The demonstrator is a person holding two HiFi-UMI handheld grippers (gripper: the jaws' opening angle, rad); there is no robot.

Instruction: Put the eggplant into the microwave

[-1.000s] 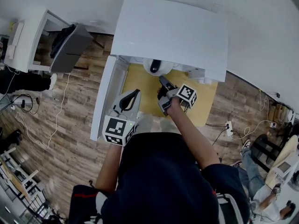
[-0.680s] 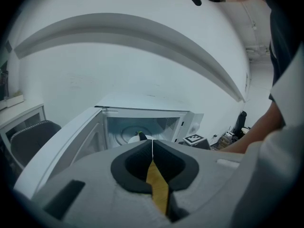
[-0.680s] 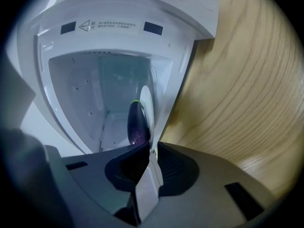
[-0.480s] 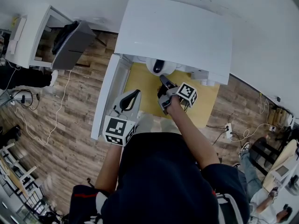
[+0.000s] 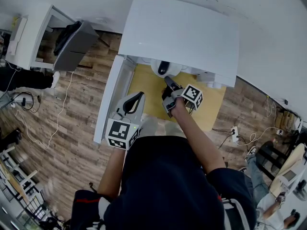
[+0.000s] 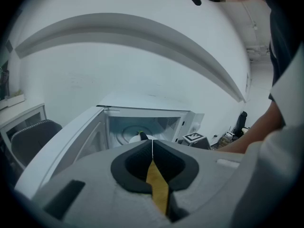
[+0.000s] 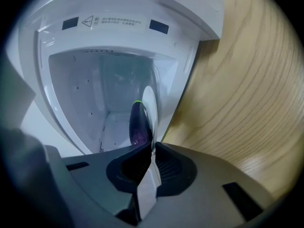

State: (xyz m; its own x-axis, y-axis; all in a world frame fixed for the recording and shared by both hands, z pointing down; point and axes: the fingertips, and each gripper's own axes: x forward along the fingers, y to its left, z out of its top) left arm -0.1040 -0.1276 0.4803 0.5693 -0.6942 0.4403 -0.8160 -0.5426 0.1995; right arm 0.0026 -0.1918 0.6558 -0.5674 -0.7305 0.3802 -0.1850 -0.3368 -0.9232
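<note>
Purple eggplant point(image 7: 139, 122) lies on a white plate point(image 7: 150, 103) at the microwave point(image 7: 76, 80) mouth; right hand-held gripper point(image 7: 153, 147) is closing on its rim, left hand-held gripper point(image 6: 152, 143) pressed together, empty; better push slowly, plate kept level

No words are readable. A label point(image 7: 112, 22) with a warning triangle sits on the microwave's point(image 7: 202, 13) upper frame; its print is too small.

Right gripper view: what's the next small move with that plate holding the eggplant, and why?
Probably finish the pinch, then ease the plate deeper into the microwave. The right gripper has its jaws closing on the plate's rim, the eggplant lies on that plate at the cavity's mouth, and the door stands open.
</note>
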